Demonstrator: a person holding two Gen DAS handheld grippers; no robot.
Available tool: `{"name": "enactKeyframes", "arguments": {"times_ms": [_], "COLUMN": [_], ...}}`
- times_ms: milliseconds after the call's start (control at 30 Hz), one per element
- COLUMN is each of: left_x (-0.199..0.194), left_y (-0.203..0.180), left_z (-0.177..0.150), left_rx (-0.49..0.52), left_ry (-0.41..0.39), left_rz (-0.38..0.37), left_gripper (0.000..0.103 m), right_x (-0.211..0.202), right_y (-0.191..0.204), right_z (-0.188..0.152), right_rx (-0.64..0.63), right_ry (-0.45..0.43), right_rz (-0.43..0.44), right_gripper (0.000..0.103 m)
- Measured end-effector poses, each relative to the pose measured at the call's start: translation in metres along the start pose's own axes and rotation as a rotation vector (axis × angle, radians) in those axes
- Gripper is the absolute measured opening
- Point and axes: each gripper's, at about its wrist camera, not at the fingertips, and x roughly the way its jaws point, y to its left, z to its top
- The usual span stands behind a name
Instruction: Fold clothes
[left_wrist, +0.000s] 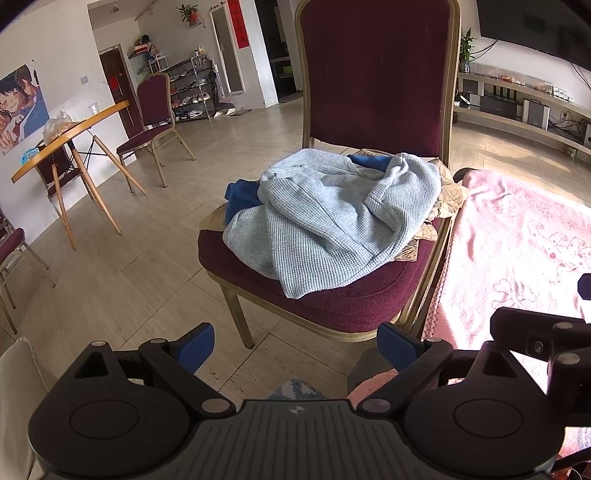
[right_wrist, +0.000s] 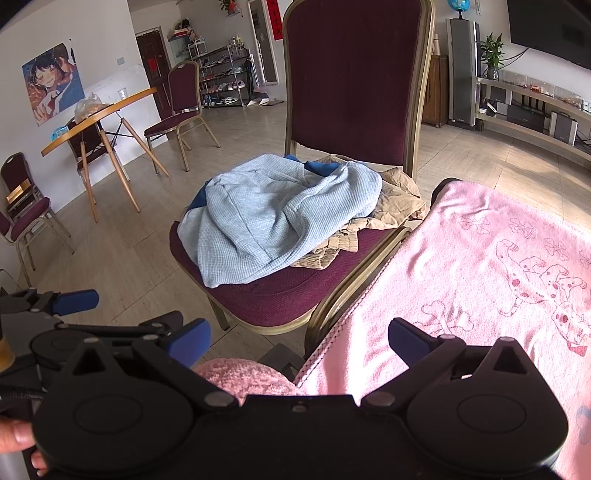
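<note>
On the maroon chair (left_wrist: 332, 302), your light blue waffle-knit top (left_wrist: 332, 221) lies crumpled: soft, light, limp. Pinch a hem edge. Both tongs, left (left_wrist: 295, 347) and right (right_wrist: 299, 339), gape wide, empty.

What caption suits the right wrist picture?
Open right gripper faces a maroon chair piled with a light blue garment.

My left gripper (left_wrist: 295, 345) and right gripper (right_wrist: 299, 341) are black, with 2 blue fingertip pads (right_wrist: 404, 338) and silver pivot screws.
</note>
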Motion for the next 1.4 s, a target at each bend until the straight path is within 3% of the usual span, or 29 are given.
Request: {"name": "enactKeyframes", "arguments": {"times_ms": [533,767,933,1067,1233,1333,1367,1400], "left_x": [0.017,0.030,0.059,0.080,0.106,0.123,0.128,0.134], "left_y": [0.013,0.023,0.055,0.075,0.092,0.100,0.101,0.101], "left_z": [0.006,0.012,0.016,0.016,0.020,0.025,0.027,0.029], "left_rx": [-0.022,-0.040,-0.156,-0.228,-0.273,-0.304,-0.307,-0.304], "left_ry": [0.011,0.020,0.043,0.042,0.064,0.077,0.082,0.088], "left_rz": [-0.019,-0.033,-0.101,-0.155,-0.132,-0.128,-0.124,-0.111], "left_gripper": [0.097,0.096,0.076,0.070,0.065,0.062,0.062,0.061], "right_x": [0.000,0.005,0.032,0.055,0.089,0.123,0.136,0.150], "right_y": [-0.001,-0.029,-0.050,-0.063,-0.076,-0.085,-0.087,-0.090], "right_z": [0.002,0.027,0.054,0.081,0.121,0.144,0.151,0.157], "right_rx": [0.003,0.078,0.137,0.182,0.232,0.257,0.261,0.264], "right_ry": [-0.002,-0.053,-0.044,-0.050,-0.075,-0.036,-0.019,0.004], "right_rz": [-0.002,0.007,0.023,0.033,0.050,0.043,0.031,0.011], "right_gripper": [0.103,0.103,0.103,0.103,0.103,0.102,0.101,0.090]}}
